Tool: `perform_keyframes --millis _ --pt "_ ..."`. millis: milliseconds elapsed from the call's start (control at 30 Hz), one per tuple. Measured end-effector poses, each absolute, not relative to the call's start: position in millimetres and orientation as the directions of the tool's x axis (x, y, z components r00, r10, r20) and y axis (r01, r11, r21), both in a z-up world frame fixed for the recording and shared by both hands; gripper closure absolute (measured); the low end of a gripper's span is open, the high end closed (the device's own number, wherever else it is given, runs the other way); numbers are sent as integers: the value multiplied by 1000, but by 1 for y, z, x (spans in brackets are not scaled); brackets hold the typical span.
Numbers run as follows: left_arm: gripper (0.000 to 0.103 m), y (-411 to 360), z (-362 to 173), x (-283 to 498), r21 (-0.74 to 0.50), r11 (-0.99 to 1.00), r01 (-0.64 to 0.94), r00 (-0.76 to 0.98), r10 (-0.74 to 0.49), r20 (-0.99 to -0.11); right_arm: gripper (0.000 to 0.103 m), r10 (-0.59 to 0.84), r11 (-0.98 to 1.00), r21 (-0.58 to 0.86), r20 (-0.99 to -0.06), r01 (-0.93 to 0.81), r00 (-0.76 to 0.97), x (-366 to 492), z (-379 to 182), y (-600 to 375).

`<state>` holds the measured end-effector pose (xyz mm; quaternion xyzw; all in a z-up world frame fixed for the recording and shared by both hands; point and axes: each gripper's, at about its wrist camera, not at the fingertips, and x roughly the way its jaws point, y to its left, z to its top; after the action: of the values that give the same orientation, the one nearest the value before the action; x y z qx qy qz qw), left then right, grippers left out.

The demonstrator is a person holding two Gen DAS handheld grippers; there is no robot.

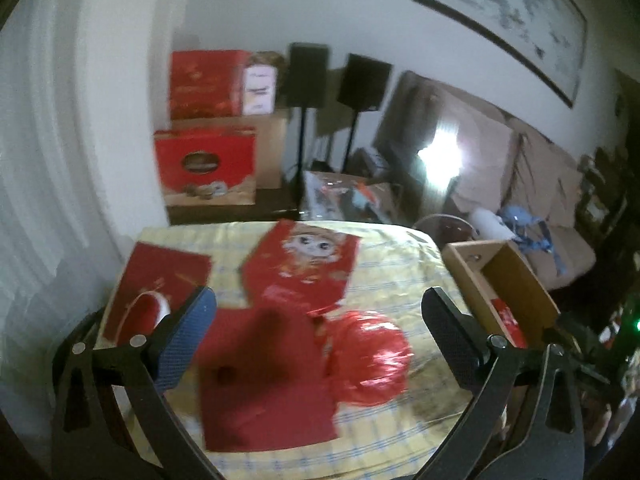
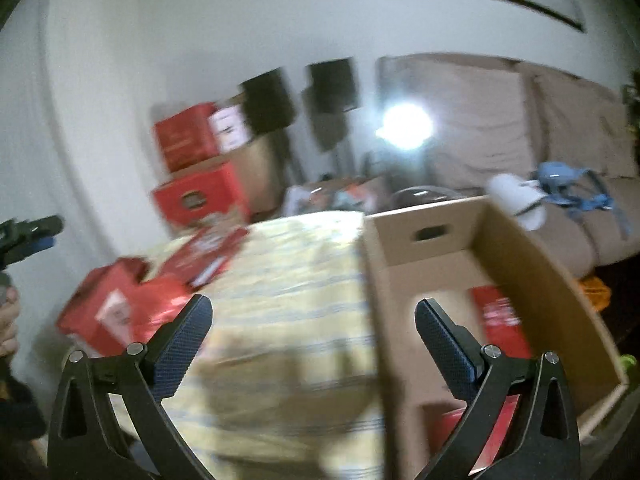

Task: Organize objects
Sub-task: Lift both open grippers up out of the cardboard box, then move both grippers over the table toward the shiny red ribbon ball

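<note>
Left wrist view: left gripper [image 1: 318, 316] spread wide, nothing between its fingers [image 1: 186, 332], aimed down over a bench [image 1: 400, 264] under a yellow checked cloth. Red items lie scattered on the cloth: a flat red card [image 1: 160, 280] at far left with a white arc printed on it, a red packet [image 1: 304, 268] with a cartoon cat face beyond the middle, a plain red envelope [image 1: 264, 380] nearest the camera, and a shiny red foil ball [image 1: 368, 356] touching the envelope's right edge. The envelope and ball sit directly ahead of the released fingers, so my guess is one of them is the next pick. A cardboard box [image 1: 508, 280] stands at the bench's right edge with something red already inside; likely the collecting bin. Red gift boxes [image 1: 204, 84] are stacked by the wall, unrelated as far as I can tell. Right wrist view, heavily blurred: right gripper [image 2: 312, 320] fully spread and empty, straddling the line where cloth meets the box [image 2: 540, 264]. Red packs [image 2: 500, 320] lie flat on the box floor, apparently dropped in to stack. The red heap [image 2: 120, 304] remains at the bench's left side, well apart from this gripper. The other gripper's tip [image 2: 32, 232] shows at the left edge, with part of a hand [image 2: 8, 320] below it. Sofa [image 2: 520, 120] behind.
</note>
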<state>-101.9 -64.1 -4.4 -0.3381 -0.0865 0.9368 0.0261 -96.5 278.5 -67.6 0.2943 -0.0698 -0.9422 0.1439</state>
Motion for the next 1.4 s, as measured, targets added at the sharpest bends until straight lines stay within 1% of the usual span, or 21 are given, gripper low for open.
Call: perform_keyframes --millis 67,133,167,267,367,533,600,733,933,1200,1300,1400 --pt "0 -80 -4 -96 -201 -979 31 -777 103 -622 1 -370 -929 221 -557 296 -744 -95 -69 250" --pt "0 -94 -4 -91 -232 -971 53 -789 101 -605 1 -389 -921 229 -582 315 -714 -94 -74 229" --pt "0 -101 -5 -90 -247 -967 58 -792 106 -601 1 -396 -918 242 -614 315 -683 -97 -82 213" --pt "0 -117 -10 -90 -275 -959 75 -795 109 -597 1 -423 -904 262 -671 339 -609 -104 -99 182" --pt "0 -128 -18 -91 -295 -952 81 -786 121 -606 1 -412 -906 258 -714 335 -566 -119 -107 154" --pt "0 -138 -30 -94 -312 -947 79 -774 140 -618 1 -420 -901 269 -736 340 -531 -136 -107 122" --pt "0 -140 -34 -95 -321 -944 78 -771 147 -620 1 -405 -906 250 -745 341 -530 -143 -111 108" --pt "0 -153 -37 -90 -391 -917 74 -781 190 -594 1 -341 -932 210 -788 297 -513 -159 -128 94" --pt "0 -159 -42 -94 -389 -918 84 -779 183 -599 1 -344 -930 209 -781 302 -521 -163 -134 91" --pt "0 -148 -40 -96 -373 -925 76 -776 180 -604 0 -357 -930 239 -770 280 -528 -156 -132 122" --pt "0 -138 -40 -99 -361 -930 62 -769 186 -612 0 -343 -937 245 -771 248 -536 -150 -138 143" --pt "0 -125 -40 -101 -348 -937 42 -761 196 -618 1 -311 -950 255 -778 178 -546 -149 -142 170"
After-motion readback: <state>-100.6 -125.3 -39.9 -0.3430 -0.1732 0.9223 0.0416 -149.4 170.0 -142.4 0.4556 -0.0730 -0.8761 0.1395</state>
